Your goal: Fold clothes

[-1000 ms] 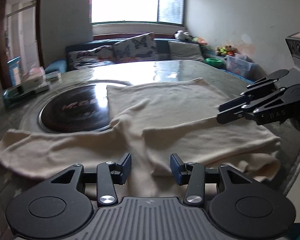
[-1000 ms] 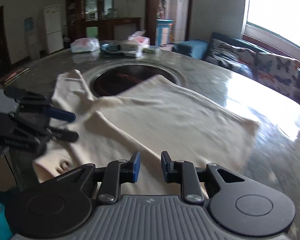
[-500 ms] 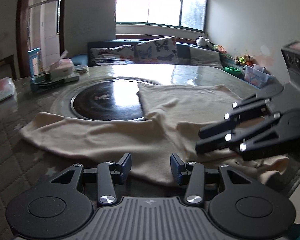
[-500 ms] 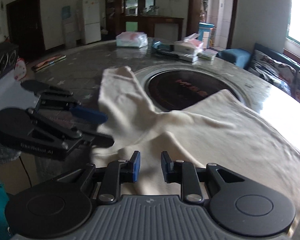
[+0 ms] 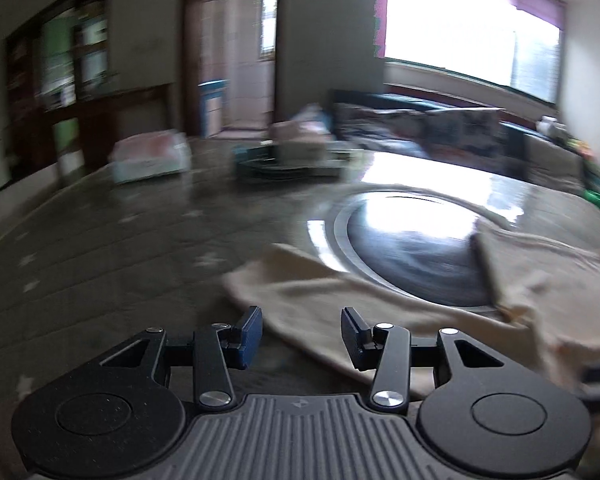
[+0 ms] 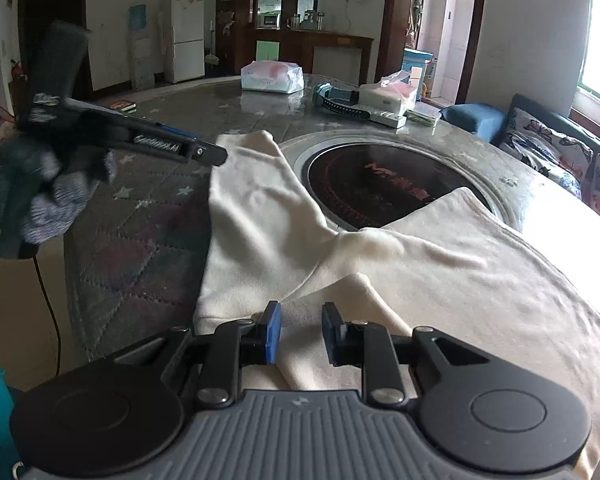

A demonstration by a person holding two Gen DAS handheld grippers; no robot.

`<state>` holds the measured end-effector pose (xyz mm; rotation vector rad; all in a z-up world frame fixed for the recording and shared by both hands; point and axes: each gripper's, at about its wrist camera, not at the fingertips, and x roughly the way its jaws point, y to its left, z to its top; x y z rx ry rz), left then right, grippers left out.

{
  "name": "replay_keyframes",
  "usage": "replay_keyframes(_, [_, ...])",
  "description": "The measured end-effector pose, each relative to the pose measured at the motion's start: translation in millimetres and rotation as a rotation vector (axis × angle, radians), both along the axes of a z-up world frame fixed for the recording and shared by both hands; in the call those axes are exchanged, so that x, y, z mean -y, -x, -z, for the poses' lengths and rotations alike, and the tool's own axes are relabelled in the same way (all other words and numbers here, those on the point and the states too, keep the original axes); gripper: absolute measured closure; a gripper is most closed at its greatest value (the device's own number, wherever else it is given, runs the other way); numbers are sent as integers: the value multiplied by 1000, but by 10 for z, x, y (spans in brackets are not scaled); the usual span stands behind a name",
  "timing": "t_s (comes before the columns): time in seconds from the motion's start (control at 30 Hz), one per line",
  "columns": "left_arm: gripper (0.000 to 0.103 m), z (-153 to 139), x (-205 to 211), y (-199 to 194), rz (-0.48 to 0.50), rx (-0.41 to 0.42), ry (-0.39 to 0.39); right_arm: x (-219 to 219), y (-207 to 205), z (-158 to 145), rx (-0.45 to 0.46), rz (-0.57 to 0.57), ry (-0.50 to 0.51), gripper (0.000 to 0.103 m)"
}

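the cream garment lay spread flat on the counter, one sleeve beside the dark round inset. left tongs and right tongs stood open, gripping nothing.

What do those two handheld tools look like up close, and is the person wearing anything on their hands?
Each tool is black: two round discs beside a ribbed grey body, with silver-riveted linkage arms ending in blue-padded fingers. That holds for the right tool and the left tool alike. Seen from the side, the left one bears white lettering, too small to read. The hand holding it wears a grey knitted glove.
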<state>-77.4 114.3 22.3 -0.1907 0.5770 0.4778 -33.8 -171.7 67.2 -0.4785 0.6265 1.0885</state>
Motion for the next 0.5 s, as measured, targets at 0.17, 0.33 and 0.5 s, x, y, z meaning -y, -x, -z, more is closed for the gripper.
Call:
replay_keyframes(0.17, [57, 64, -263, -155, -89, -14, 61, 76, 24, -81, 8, 4, -24, 81])
replay_keyframes(0.33, [58, 128, -368, -258, -131, -17, 96, 188, 44, -174, 20, 17, -41, 81])
replay_keyframes(0.5, [92, 143, -394, -282, -136, 7, 107, 334, 47, -218, 20, 57, -57, 81])
